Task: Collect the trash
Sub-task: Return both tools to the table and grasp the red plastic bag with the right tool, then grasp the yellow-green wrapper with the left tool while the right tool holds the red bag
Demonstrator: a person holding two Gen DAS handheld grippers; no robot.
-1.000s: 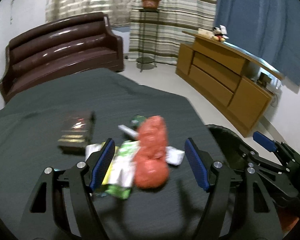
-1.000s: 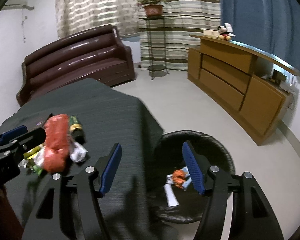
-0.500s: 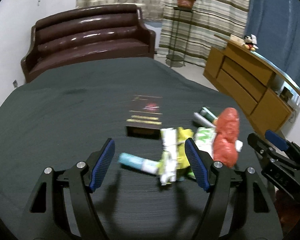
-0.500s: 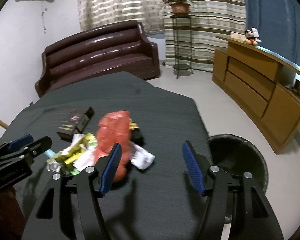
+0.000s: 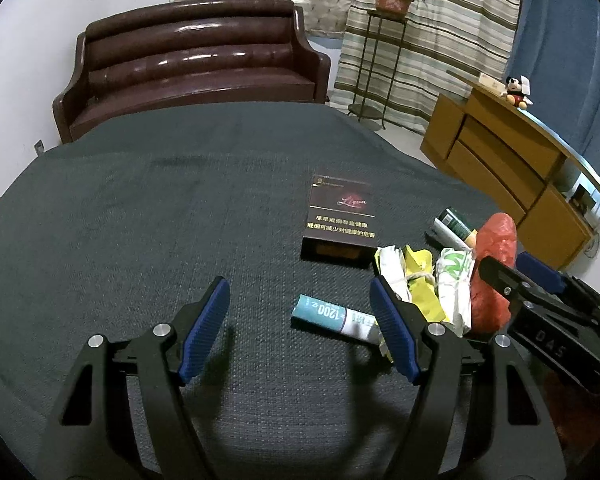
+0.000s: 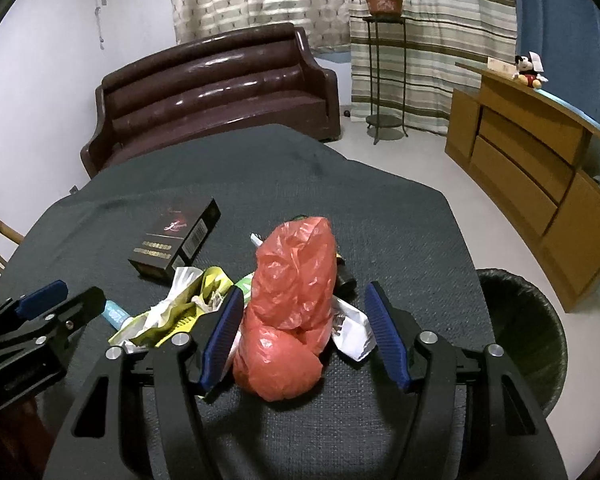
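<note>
A crumpled red plastic bag (image 6: 292, 312) lies on the dark table between the open fingers of my right gripper (image 6: 304, 332), which holds nothing. It also shows in the left wrist view (image 5: 492, 268). Beside it lie yellow and white wrappers (image 6: 180, 304), a white wrapper (image 6: 352, 332) and a dark cigarette box (image 6: 176, 240). My left gripper (image 5: 300, 328) is open and empty, just short of a blue and white tube (image 5: 336, 318). The wrappers (image 5: 424, 284) and the box (image 5: 342, 220) lie past its right finger. A green and white can (image 5: 454, 226) lies behind.
A black trash bin (image 6: 528, 320) stands on the floor off the table's right edge. A brown leather sofa (image 6: 216, 92) is behind the table. A wooden sideboard (image 6: 540, 172) runs along the right wall. A plant stand (image 6: 380, 60) is by the curtains.
My right gripper swung from over the bin back to the table and now straddles the red bag. My left gripper moved left, from the bag toward the blue tube.
</note>
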